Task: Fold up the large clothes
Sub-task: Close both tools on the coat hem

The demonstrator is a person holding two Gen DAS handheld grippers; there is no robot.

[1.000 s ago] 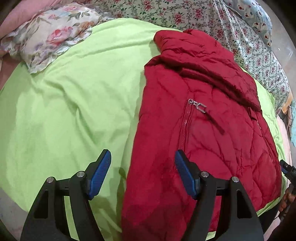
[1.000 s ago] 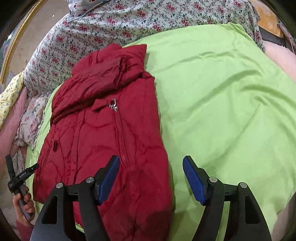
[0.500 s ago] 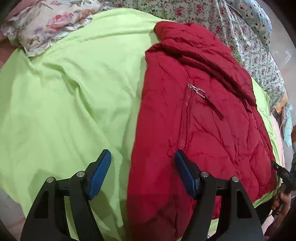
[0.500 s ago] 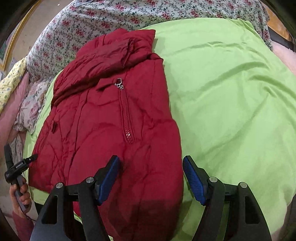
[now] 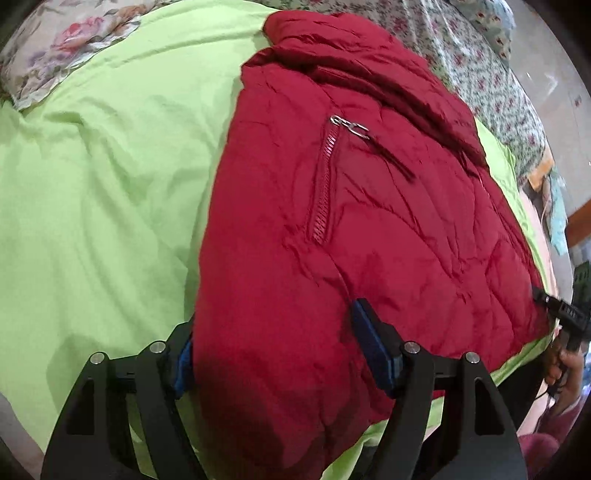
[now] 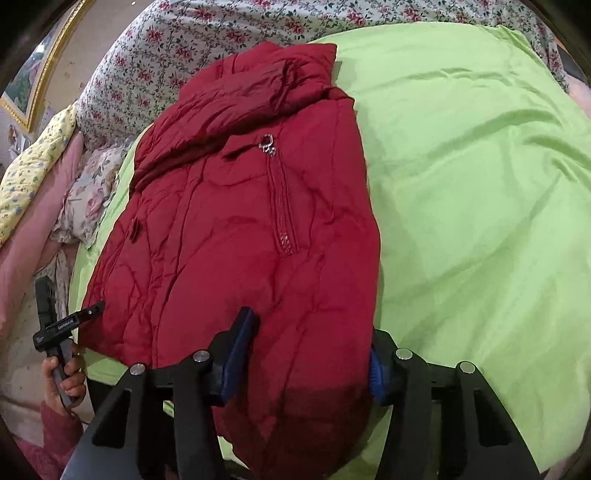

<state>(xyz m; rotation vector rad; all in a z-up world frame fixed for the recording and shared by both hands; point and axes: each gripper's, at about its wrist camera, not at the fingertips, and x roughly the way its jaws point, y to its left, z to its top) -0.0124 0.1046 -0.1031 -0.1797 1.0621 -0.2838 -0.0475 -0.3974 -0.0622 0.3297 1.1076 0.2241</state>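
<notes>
While the jacket (image 5: 369,206) lies flat on the green sheet (image 5: 92,184), filling the centre of both views with its collar toward the top of the frame, its near hem is straddled by both grippers. The left gripper (image 5: 280,354) is seen with fingers spread wide, one at each side of the hem corner, nothing pinched yet. The right gripper (image 6: 306,354) is likewise spread around the opposite hem corner. This placement is judged as preparation for grasping the hem so it can be folded toward the collar. Floral bedding (image 6: 221,22) is seen beyond.
</notes>
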